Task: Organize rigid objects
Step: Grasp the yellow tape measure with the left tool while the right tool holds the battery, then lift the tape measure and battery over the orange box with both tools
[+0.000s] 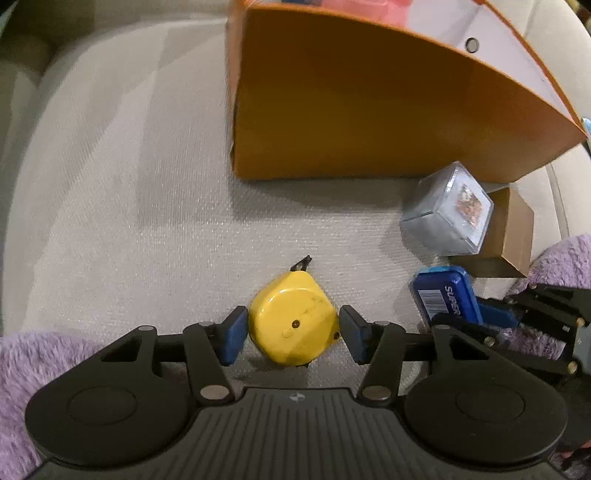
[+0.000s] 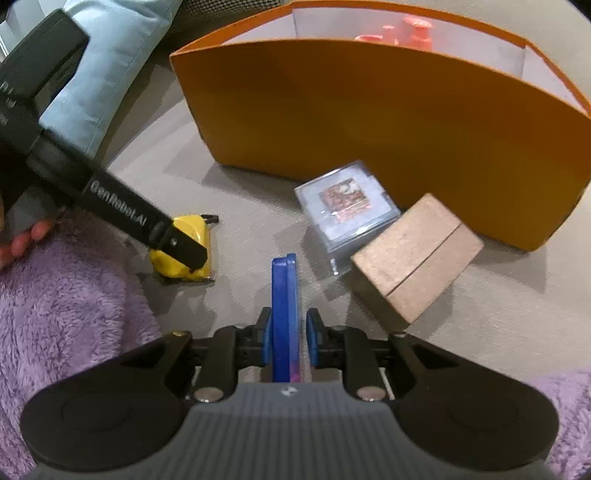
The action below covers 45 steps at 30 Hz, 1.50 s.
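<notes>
A yellow tape measure [image 1: 291,325] lies on the beige cushion, and my left gripper [image 1: 292,314] is shut on it, a blue pad against each side. From the right wrist, one left finger [image 2: 184,251] covers part of that tape measure [image 2: 192,225]. A flat blue tin [image 2: 283,295] stands on edge between the pads of my right gripper [image 2: 289,315]. The left pad touches it and the right pad stands a little clear, so this gripper is open. In the left wrist view the tin [image 1: 447,295] shows its printed face.
A tall orange box [image 2: 369,110] with pink items [image 2: 413,29] inside stands behind. A clear plastic case [image 2: 347,206] and a brown cardboard box [image 2: 417,254] lie before it. Purple fuzzy fabric [image 2: 74,295] lies near; a light blue pillow [image 2: 107,55] is at the left.
</notes>
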Available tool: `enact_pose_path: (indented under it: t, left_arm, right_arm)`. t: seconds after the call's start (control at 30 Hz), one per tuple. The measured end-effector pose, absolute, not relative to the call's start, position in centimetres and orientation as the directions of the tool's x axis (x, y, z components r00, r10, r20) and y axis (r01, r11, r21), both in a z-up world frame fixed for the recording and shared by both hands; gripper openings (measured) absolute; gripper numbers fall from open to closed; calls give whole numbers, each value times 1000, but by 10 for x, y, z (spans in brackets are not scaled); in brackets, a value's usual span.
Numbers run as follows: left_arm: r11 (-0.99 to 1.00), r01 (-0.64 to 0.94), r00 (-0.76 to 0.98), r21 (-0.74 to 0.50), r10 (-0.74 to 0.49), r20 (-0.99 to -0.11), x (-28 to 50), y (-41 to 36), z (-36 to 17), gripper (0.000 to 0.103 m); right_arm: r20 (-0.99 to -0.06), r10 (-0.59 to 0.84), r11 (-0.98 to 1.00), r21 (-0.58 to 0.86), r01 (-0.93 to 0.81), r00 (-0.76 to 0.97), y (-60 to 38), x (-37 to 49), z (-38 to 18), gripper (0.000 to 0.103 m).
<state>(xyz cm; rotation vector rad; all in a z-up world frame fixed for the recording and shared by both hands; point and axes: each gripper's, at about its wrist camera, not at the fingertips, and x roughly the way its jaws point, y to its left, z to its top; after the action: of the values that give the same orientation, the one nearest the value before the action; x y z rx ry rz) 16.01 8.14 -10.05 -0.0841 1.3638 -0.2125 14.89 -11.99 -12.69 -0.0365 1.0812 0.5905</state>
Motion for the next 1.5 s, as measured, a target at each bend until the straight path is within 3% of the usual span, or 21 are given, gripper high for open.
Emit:
enact_pose_path:
  t: [0.07, 0.27, 0.5, 0.6, 0.9, 1.13, 1.3, 1.5]
  left_arm:
    - [980, 111, 241, -166, -189, -952, 152, 77, -93, 45]
    - [968, 148, 311, -200, -238, -920, 134, 70, -83, 29]
    - [940, 175, 328, -293, -337, -883, 116, 39, -87, 26]
    - [946, 174, 343, -273, -318, -884, 110, 29, -90, 26]
    - [909, 95, 249, -407, -417, -874, 114, 35, -105, 26]
    - [928, 121, 262, -352, -372, -890, 115, 34, -105, 26]
    - [927, 127, 299, -352, -374, -878, 112, 37, -103, 23]
    - [933, 144, 335, -330, -360, -871, 110, 33, -101, 23]
  right_arm:
    - [-836, 433, 851, 255, -460, 336, -125, 150, -127, 18]
    - [-828, 453, 848, 286, -446, 331, -133, 152, -128, 14]
    - [-807, 492, 831, 323, -453, 328, -130, 141, -122, 14]
    - [-825, 478, 839, 326, -435, 303, -130, 143, -130, 14]
    - [-828, 501, 837, 388, -386, 252, -143, 144, -134, 14]
    - [-839, 489, 838, 375, -396, 239, -141, 142, -133, 15]
    - [-838, 483, 849, 376, -373, 255, -144, 143, -133, 22]
    - [-817, 501, 848, 398, -350, 286, -153, 141, -123, 14]
